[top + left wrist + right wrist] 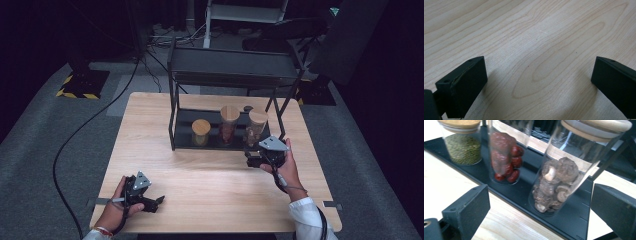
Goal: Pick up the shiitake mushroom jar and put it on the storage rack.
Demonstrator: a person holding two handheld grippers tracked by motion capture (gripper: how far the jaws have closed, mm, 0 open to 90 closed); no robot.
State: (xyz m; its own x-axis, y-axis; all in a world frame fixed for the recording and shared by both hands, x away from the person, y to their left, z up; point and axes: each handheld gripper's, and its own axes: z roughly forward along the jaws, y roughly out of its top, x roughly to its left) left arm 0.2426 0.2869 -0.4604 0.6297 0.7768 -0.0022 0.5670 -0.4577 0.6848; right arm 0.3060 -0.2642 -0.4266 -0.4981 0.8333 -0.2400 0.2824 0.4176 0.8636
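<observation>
Three glass jars with wooden lids stand on the bottom shelf of a black rack (185, 142). The short left jar (200, 132) (462, 145) holds green grains. Red fruits fill the middle jar (228, 125) (505, 157), and the right jar (256, 126) (560, 182) holds dried mushrooms. My right gripper (250, 159) (540, 212) is open just in front of the mushroom jar, jaws wide apart and not touching it. Near the table's front left, my left gripper (159, 201) (537, 87) lies open over bare wood, holding nothing.
The rack has a black top shelf (232, 67) over the jars and thin upright posts (172, 115) at its corners. A small dark object (248, 108) sits behind the jars. The wooden table (210, 190) ends close to my left hand. A black cable (85, 125) runs across the floor at left.
</observation>
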